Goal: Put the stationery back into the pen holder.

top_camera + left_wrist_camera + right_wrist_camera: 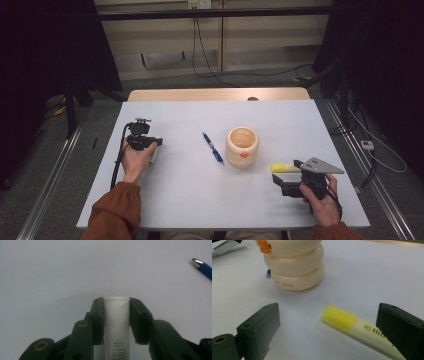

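Note:
My left gripper is shut on a white tube with small print on its side, held low over the white table. In the high view that left gripper is at the table's left. A cream ribbed pen holder with an orange beak stands in the middle, and a blue pen lies just left of it. A yellow highlighter lies flat between the wide-apart jaws of my right gripper, close to the right-hand one. The right gripper is open, at the front right.
The white table ends close to both hands at the front. A wooden strip runs along its far edge. Dark frames and cables stand on the floor beyond. The pen's tip lies to the upper right in the left gripper view.

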Demonstrator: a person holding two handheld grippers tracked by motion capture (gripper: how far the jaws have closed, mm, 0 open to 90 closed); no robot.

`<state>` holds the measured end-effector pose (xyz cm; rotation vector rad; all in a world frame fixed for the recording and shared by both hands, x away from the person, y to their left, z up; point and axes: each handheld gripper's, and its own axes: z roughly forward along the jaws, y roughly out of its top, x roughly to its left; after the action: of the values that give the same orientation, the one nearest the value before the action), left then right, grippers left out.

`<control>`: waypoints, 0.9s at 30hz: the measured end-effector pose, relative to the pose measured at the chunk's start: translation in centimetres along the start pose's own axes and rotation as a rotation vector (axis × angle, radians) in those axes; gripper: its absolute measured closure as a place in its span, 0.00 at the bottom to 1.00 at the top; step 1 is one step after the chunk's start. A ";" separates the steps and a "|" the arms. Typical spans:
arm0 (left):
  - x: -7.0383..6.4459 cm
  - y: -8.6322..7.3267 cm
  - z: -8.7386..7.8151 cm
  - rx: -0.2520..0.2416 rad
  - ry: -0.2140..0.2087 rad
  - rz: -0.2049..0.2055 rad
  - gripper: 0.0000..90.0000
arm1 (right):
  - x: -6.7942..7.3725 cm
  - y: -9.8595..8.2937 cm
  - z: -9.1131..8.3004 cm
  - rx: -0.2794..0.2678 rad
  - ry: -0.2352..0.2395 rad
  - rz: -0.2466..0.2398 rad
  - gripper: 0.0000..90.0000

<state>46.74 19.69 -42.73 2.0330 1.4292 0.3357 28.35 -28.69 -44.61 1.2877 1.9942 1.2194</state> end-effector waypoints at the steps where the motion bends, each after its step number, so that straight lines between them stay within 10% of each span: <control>1: -0.1 0.0 -0.1 -0.010 -0.002 -0.002 0.74 | 0.0 0.0 0.0 0.000 0.000 -0.001 0.06; 27: -0.6 0.5 -2.8 -0.205 -0.004 0.025 0.74 | 0.0 0.0 0.0 0.000 -0.001 -0.001 0.06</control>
<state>45.39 20.03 -40.17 1.8859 1.3112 0.4684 28.38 -28.70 -44.63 1.2867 1.9943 1.2182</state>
